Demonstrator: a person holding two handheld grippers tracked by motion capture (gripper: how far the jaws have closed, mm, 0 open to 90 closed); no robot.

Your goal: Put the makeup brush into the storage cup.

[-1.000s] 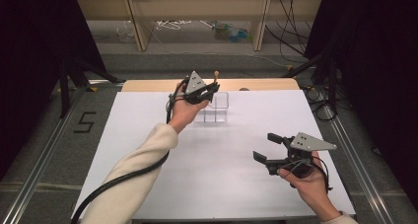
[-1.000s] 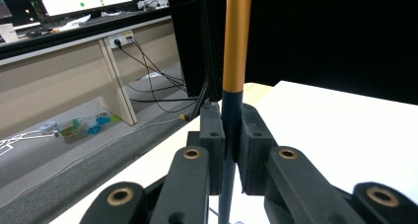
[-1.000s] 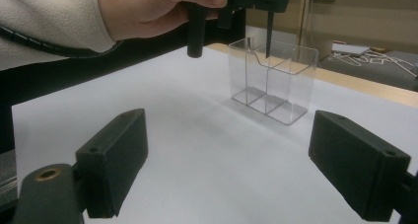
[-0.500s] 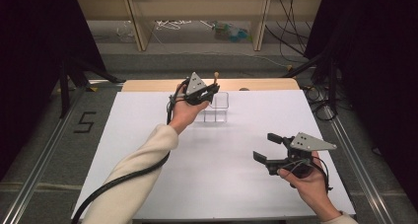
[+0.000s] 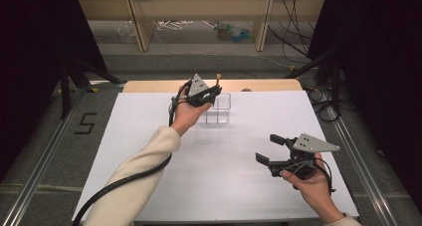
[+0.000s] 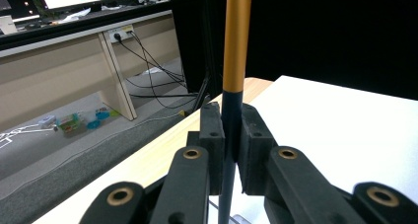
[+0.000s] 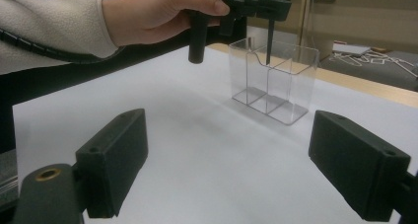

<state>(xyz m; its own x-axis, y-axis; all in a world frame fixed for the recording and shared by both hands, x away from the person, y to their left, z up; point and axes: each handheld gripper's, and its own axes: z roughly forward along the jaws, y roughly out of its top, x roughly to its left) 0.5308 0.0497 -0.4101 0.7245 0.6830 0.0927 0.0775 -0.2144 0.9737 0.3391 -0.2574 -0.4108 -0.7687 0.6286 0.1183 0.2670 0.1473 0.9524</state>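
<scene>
My left gripper is shut on a thin upright pen with a gold upper shaft and a black lower part. It hovers over a clear plastic holder with compartments at the back middle of the white table. In the right gripper view the pen's black tip dips into the top of the holder; which compartment I cannot tell. My right gripper rests low at the near right, jaws open and wide apart with nothing between them, pointing towards the holder.
A wooden strip runs along the table's far edge. Beyond it stands a low shelf with cables and small items on the floor. A "5" mark lies on the floor to the left. Black cable trails along the left sleeve.
</scene>
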